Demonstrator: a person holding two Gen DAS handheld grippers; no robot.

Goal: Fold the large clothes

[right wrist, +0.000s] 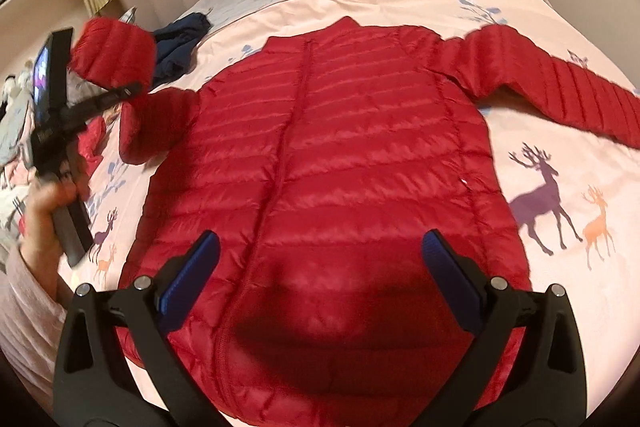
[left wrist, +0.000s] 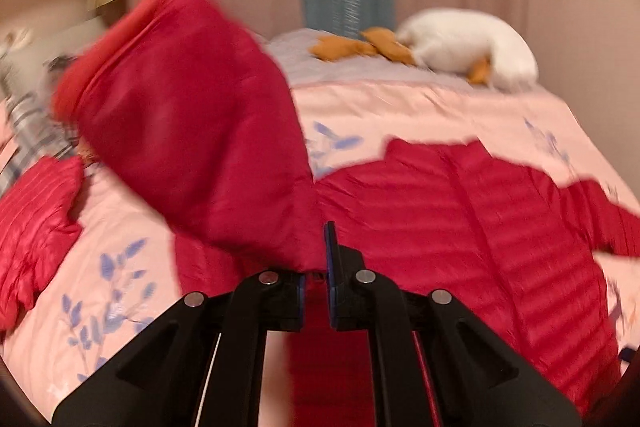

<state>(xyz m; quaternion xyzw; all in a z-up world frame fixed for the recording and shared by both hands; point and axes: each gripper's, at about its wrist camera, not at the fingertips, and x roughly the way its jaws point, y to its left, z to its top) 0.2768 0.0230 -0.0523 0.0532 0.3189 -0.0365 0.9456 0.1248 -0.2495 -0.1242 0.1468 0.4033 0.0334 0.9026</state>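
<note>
Right wrist view: left gripper [right wrist: 120,91] is clamping the red down jacket's [right wrist: 320,167] sleeve [right wrist: 116,55], lifting it for folding inward; right gripper [right wrist: 320,283] is hovering wide, empty.

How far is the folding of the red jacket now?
Done: the red jacket lies spread flat on the bed. In hand: the left tongs hold one sleeve lifted. Left: the other sleeve lies stretched out, body unfolded; right tongs open.
</note>
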